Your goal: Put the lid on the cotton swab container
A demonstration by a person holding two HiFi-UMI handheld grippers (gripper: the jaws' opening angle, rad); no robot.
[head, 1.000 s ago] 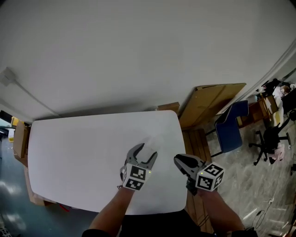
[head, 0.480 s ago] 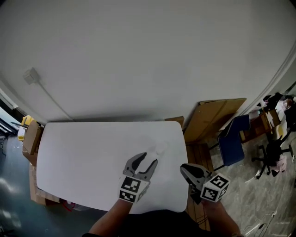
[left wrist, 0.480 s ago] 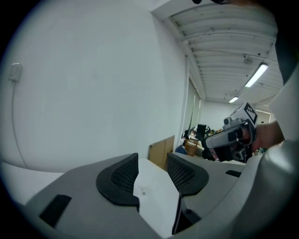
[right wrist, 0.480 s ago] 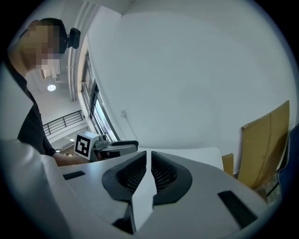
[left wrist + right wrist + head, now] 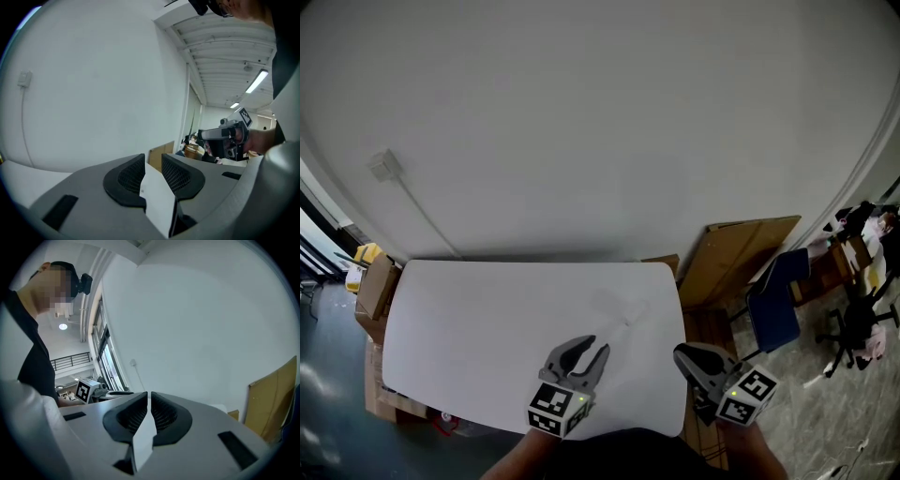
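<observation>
Hazard: with the left gripper (image 5: 592, 345) closing its 2 jaws on nothing over the white table (image 5: 478, 319) and the right gripper (image 5: 682, 354) pressed together, empty, beyond the table's right edge, the faint clear shape ahead, probably the cotton swab container (image 5: 625, 314), could be misjudged and knocked; no lid discernible.

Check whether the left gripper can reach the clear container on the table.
Probably yes: the left gripper sits just short of the faint clear container, only table between. Its jaws are closing on nothing, so reopen first.
</observation>
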